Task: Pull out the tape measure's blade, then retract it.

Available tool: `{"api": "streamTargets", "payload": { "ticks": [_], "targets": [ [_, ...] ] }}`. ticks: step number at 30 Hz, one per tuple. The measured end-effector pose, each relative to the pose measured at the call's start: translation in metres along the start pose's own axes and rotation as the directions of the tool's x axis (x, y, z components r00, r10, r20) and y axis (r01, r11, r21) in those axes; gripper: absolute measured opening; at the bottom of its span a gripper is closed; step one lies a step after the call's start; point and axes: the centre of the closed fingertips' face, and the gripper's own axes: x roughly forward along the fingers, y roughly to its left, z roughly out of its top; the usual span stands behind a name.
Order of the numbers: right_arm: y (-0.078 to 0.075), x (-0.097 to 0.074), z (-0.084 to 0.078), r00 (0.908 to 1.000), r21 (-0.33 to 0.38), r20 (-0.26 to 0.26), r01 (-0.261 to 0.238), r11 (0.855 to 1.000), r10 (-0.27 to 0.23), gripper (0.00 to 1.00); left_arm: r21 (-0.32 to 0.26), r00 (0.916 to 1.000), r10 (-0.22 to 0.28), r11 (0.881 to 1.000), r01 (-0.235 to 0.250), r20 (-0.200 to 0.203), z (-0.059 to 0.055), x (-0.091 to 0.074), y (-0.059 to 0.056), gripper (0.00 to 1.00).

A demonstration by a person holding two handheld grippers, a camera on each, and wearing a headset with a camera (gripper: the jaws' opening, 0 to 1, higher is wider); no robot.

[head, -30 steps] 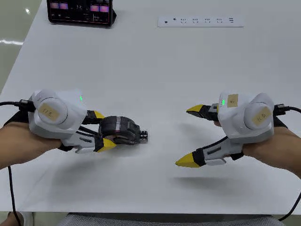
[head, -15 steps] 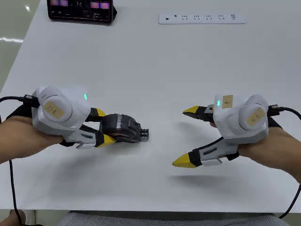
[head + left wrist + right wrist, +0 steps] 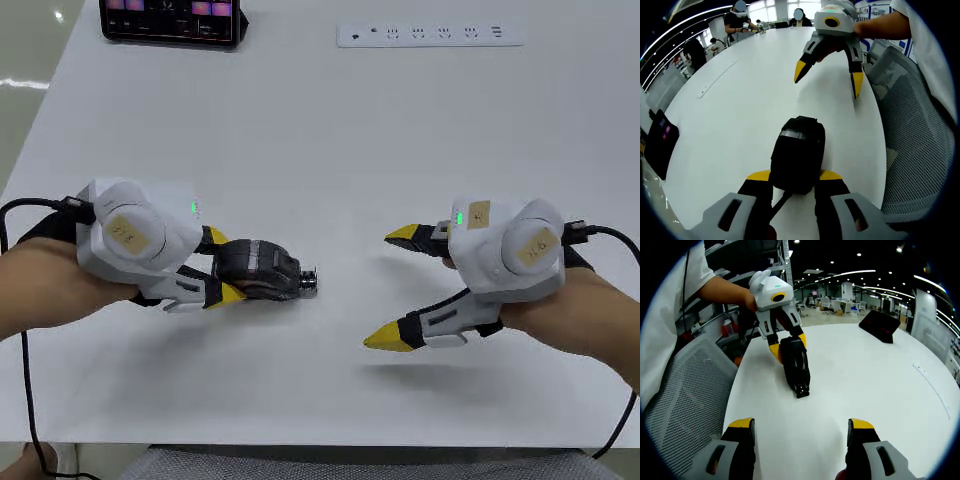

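The black tape measure point(image 3: 262, 269) lies on the white table, its blade tip pointing right toward the other hand. My left gripper point(image 3: 216, 266) is shut on the tape measure point(image 3: 797, 154), yellow fingertips pressing both sides of its case. My right gripper point(image 3: 397, 285) hovers open a short way to the right, fingers spread wide and empty. From the right gripper view the tape measure point(image 3: 796, 365) sits ahead, held by the left gripper point(image 3: 785, 343), and my right gripper point(image 3: 799, 424) has nothing between its tips. The blade looks fully wound in.
A dark tablet point(image 3: 172, 20) stands at the far left of the table and a white power strip point(image 3: 430, 35) lies at the far edge. A mesh chair point(image 3: 685, 385) is by the near edge. People sit at the far end of the room.
The left gripper has closed tighter on the tape measure and shifted slightly right. The right gripper has drifted a little left toward it, still open.
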Motion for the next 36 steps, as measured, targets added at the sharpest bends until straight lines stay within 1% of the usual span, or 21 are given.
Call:
{"api": "streamTargets", "payload": {
  "ticks": [6, 10, 15, 26, 31, 36],
  "targets": [
    [-0.001, 0.001, -0.001, 0.9999, 0.000, 0.005, 0.009, 1.000, -0.009, 0.73, 0.010, 1.0000, 0.006, 1.000, -0.006, -0.002, 0.000, 0.000, 0.000, 0.26],
    [-0.001, 0.002, -0.003, 0.9999, 0.000, 0.006, 0.012, 1.000, -0.012, 0.71, 0.017, 0.9999, 0.009, 1.000, -0.008, -0.014, -0.001, 0.001, 0.000, 0.26],
    [-0.003, 0.004, -0.001, 0.9998, 0.004, 0.016, 0.014, 1.000, -0.014, 0.71, 0.019, 0.9994, 0.010, 1.000, -0.010, -0.034, -0.001, 0.001, 0.000, 0.26],
    [-0.007, 0.006, 0.004, 0.9993, 0.008, 0.033, 0.019, 1.000, -0.019, 0.68, 0.021, 0.9993, 0.008, 1.000, -0.007, -0.036, -0.002, 0.001, 0.001, 0.25],
    [-0.009, 0.011, 0.007, 0.9985, 0.005, 0.051, 0.019, 1.000, -0.019, 0.65, 0.023, 0.9993, 0.007, 1.000, -0.006, -0.037, -0.001, 0.000, 0.000, 0.25],
    [-0.012, 0.020, 0.010, 0.9983, -0.015, 0.057, 0.016, 1.000, -0.015, 0.61, 0.021, 0.9993, 0.005, 1.000, -0.005, -0.038, -0.002, 0.001, 0.000, 0.25]
  ]
}}
